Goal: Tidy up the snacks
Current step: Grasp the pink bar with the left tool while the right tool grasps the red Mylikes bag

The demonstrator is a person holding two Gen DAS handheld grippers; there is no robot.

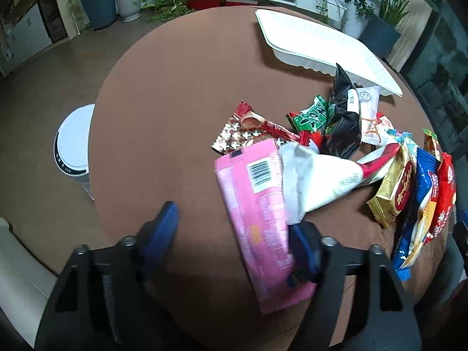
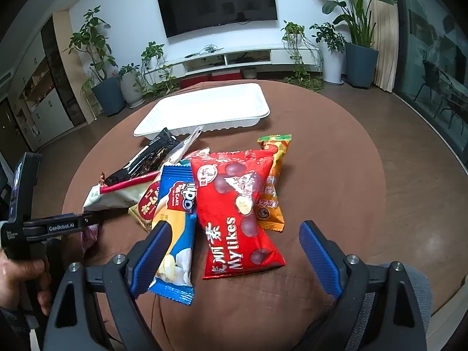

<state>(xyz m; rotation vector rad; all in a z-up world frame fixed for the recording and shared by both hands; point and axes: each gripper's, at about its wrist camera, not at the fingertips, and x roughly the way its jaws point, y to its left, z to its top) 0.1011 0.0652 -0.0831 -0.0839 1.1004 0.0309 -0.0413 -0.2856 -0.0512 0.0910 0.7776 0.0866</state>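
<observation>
We see a brown counter [image 2: 336,175], a white tray [image 2: 204,108], a pink packet [image 1: 257,219] with a black-and-white barcode, a red Mylikes bag [image 2: 237,213] and a blue-and-white cake pack [image 2: 175,234]

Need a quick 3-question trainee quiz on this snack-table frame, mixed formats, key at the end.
1. True or false: the white tray already holds snacks.
2. Which packet lies between the right gripper fingers? A) red Mylikes packet B) pink packet C) black packet
3. Fill in: the left gripper has one finger resting on the ____ packet.

Key: 1 false, it holds nothing. 2 A, jaws open, not gripping. 3 pink; the other finger stands clear of it.
</observation>
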